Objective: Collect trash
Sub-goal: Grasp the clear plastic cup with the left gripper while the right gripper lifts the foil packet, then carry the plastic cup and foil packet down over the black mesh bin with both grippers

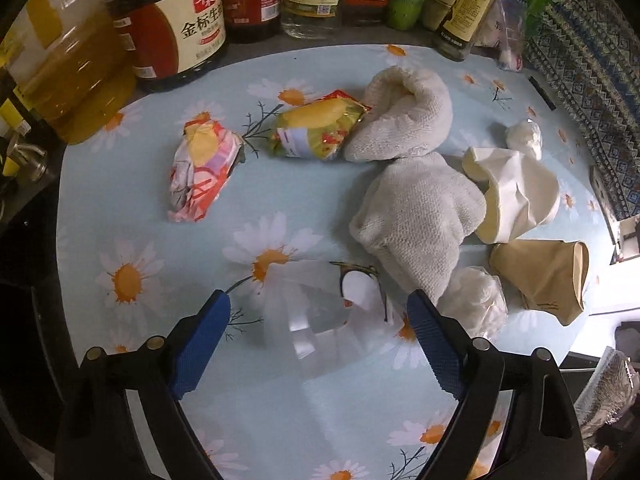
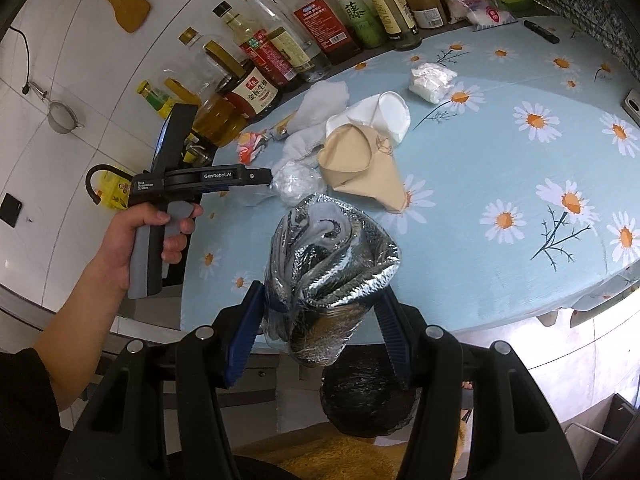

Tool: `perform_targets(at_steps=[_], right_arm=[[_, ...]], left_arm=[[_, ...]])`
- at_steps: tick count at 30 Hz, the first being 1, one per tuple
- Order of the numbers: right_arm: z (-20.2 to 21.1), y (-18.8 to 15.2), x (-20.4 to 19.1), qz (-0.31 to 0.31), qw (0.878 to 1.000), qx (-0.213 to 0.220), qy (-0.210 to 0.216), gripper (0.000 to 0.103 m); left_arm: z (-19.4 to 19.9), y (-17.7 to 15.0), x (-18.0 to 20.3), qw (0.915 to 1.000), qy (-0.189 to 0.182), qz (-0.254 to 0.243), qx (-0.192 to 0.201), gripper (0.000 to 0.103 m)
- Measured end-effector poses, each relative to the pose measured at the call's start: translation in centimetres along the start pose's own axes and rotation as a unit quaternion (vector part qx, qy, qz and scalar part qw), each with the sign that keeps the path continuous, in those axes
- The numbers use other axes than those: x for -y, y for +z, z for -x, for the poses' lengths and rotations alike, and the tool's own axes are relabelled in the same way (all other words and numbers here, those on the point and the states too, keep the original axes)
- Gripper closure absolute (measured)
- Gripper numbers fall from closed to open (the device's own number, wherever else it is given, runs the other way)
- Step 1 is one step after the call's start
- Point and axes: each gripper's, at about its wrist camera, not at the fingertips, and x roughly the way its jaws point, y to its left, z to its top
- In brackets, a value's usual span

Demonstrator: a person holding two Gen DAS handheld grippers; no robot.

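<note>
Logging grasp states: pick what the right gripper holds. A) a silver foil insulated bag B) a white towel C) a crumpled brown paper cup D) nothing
A: the right gripper has its blue pads pressed on both sides of the crumpled silver foil insulated bag.

The left hand-held gripper (image 1: 318,314) has its fingers spread wide; the right hand-held gripper (image 2: 320,304) has its fingers pressed against something silvery

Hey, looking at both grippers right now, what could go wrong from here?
1. The left gripper is open around a clear plastic bottle; closing may make it slip away.
2. The white towel lies right beside that gripper and could be caught too.
3. The silver foil bag in the right gripper looks crumpled shut, hindering drops.
</note>
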Motion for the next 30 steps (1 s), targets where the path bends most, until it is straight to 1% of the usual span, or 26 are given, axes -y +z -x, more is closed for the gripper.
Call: perform_targets(at_steps=[5,9,10,11,12,13,14,19,22,30], right_arm=[[-0.1,0.2,0.5,0.002,1.000,-0.003,0.003,0.047],[-0.1,0.3,0.6,0.001,1.000,-0.003,0.004,0.047],[-0.1,0.3,0.6,0.002,1.000,-0.002,0.003,0.047],[-0.1,0.4,0.7,0.003,1.000,-0.002,0.001,0.047],[-0.1,0.4,0.7,0.006,1.000,-0.002,0.000,0.047],[-0.2,0.4,0.7,0.007,1.000,-0.003,-0.001,0.047],[-0.2,0.4,0.7,0.009,1.000,-0.003,-0.002,0.047],[-0.1,0.3,0.7,0.016,1.000,-0.002,-0.004,0.047],[0.0,0.4,0.8,0.017,1.000,-0.001,-0.003,0.047],[0.0,0.5,0.4,0.031,1.000,-0.003,0.003,0.047]], left_arm=[[-1.0,0.3,0.9,0.9991,0.035,-0.012,-0.020,0.016],[-1.8,0.4,1.2,0.9983,0.042,-0.019,-0.034,0.016],[-2.0,0.5,1.3,0.9980,0.047,-0.021,-0.038,0.017],[-2.3,0.6,1.3,0.9978,0.047,-0.023,-0.040,0.023],[-2.4,0.7,1.3,0.9979,0.044,-0.022,-0.042,0.026],[-2.6,0.8,1.3,0.9981,0.041,-0.020,-0.043,0.027],[-2.7,0.9,1.3,0.9982,0.039,-0.018,-0.042,0.031],[-2.6,1.0,1.4,0.9982,0.043,-0.023,-0.034,0.034],[-2.2,0.6,1.4,0.9983,0.045,-0.022,-0.031,0.035],[1.0,-0.5,0.6,0.9986,0.052,-0.002,-0.009,0.035]])
